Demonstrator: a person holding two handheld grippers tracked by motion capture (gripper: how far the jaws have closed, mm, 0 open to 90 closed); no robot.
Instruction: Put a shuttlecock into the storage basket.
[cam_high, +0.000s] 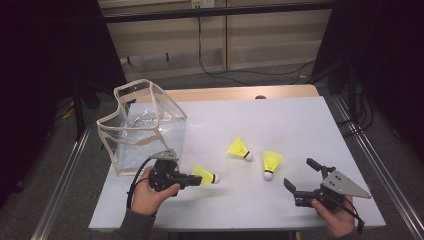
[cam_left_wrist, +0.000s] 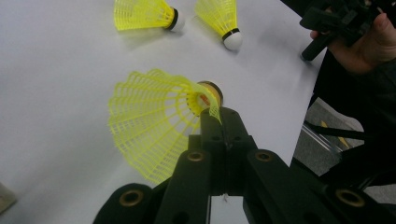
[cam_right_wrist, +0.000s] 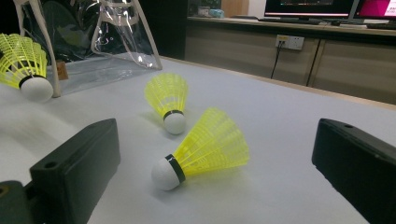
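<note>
- One shuttlecock is pinched in the left gripper by a thin edge of its yellow mesh skirt, cork pointing away, just beside the clear bag.
- Such a shallow grip on flexible mesh could let it slip or swing loose when it is carried over the bag's rim.
- The soft rim could be caught and the bag tipped.
- Two loose shuttlecocks lie near the right gripper, whose jaws stand apart and empty; they could be knocked and rolled.
</note>
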